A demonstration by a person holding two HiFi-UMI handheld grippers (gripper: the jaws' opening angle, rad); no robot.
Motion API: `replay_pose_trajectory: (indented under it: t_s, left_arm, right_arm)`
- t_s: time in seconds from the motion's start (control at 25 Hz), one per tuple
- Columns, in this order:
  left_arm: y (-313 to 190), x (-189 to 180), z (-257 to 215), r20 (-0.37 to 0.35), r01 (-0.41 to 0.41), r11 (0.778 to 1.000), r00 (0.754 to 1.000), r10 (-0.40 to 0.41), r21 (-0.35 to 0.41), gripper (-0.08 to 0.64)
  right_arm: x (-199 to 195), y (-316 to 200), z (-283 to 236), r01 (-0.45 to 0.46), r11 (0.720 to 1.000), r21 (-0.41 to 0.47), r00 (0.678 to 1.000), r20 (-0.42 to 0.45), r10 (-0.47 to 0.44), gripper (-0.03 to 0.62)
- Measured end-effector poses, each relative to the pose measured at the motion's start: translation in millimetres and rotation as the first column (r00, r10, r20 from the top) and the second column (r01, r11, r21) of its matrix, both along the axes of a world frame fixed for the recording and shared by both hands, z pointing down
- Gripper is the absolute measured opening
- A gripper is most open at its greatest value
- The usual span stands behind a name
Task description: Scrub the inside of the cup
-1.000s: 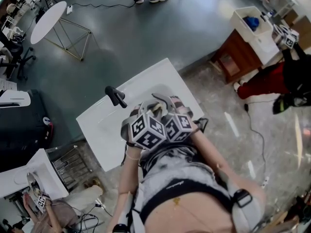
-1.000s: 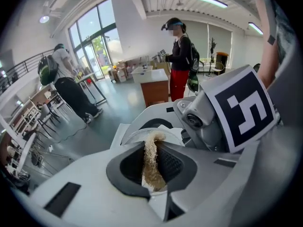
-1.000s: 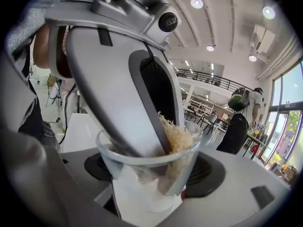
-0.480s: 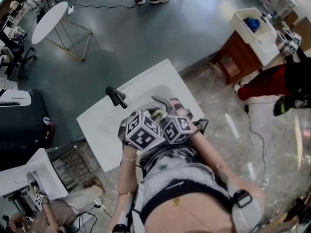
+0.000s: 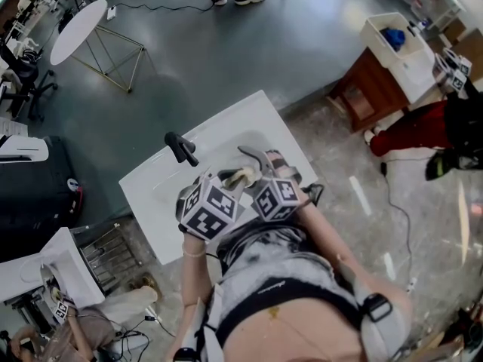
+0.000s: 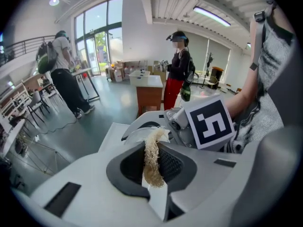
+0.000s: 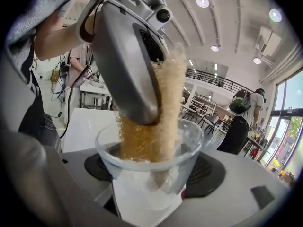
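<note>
Pinched nearly shut in L claw [image 6: 151,168]: tan fibrous loofah [image 6: 153,145], long axis straight out along the claw, far end dipped into the cup mouth. Clamped across its wall by R claw [image 7: 152,174]: clear glass cup [image 7: 189,143], mouth up twd L claw, axis near upright in R gripper view. Both held over white sink [image 5: 151,194], black faucet [image 5: 179,148] at far edge.

In the head view the left gripper [image 5: 232,180] and right gripper [image 5: 257,172] hide the cup [image 7: 189,141] (only the loofah [image 5: 243,176] tip shows) and the sink [image 5: 151,191] basin.
</note>
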State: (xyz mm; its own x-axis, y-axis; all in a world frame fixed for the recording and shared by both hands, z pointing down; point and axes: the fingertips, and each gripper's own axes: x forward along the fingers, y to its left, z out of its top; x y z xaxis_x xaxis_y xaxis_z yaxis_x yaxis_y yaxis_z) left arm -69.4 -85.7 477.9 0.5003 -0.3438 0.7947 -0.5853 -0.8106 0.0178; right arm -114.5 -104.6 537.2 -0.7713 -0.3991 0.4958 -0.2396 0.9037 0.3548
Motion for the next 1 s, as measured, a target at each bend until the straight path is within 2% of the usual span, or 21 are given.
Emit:
replay_pose_trajectory:
  t_s: [0.12, 0.2, 0.28, 0.4, 0.56, 0.72, 0.84, 1.0]
  left_arm:
    - [-16.2, -8.5, -3.1, 0.050, 0.058, 0.994, 0.997, -0.062, 0.092, 0.038]
    - [-22.1, -6.9, 2.0, 0.094, 0.054, 0.991, 0.993, -0.066, 0.122, 0.038]
    - [-20.7, -1.0, 11.9, 0.130, 0.023, 0.994, 0.991, -0.037, 0.104, 0.038]
    - [-15.9, 6.5, 22.2, 0.145, -0.005, 0.998, 0.989, -0.003, 0.057, 0.038]
    - [-11.1, 11.2, 26.3, 0.097, 0.004, 1.000, 0.995, -0.005, 0.004, 0.038]
    - [-6.0, 15.7, 22.4, -0.025, 0.015, 0.997, 1.000, -0.017, -0.071, 0.035]
    - [-4.6, 15.8, 13.5, -0.100, 0.022, 0.997, 0.995, -0.030, -0.080, 0.036]
    - [-0.9, 9.7, 3.5, -0.078, 0.012, 0.999, 0.997, -0.016, -0.052, 0.037]
  right_arm:
    - [-0.5, -0.5, -5.4, -0.004, 1.000, 0.002, 1.000, 0.015, 0.004, 0.408]
    - [-1.1, -0.2, -9.6, 0.002, 1.000, 0.010, 1.000, 0.010, -0.002, 0.408]
    - [-3.0, 1.3, -11.6, 0.010, 1.000, 0.021, 1.000, 0.005, -0.010, 0.408]
    - [-5.6, 2.3, -9.9, 0.014, 1.000, 0.028, 1.000, 0.010, -0.015, 0.408]
    - [-5.6, 6.0, -10.6, 0.023, 1.000, 0.021, 1.000, -0.001, -0.023, 0.408]
    - [-2.5, 5.2, -12.9, 0.019, 1.000, 0.013, 1.000, -0.002, -0.019, 0.408]
    - [-0.9, 3.0, -11.3, 0.012, 1.000, 0.014, 1.000, -0.010, -0.012, 0.408]
    - [2.7, -2.8, -8.7, -0.012, 1.000, 0.007, 1.000, -0.007, 0.012, 0.408]
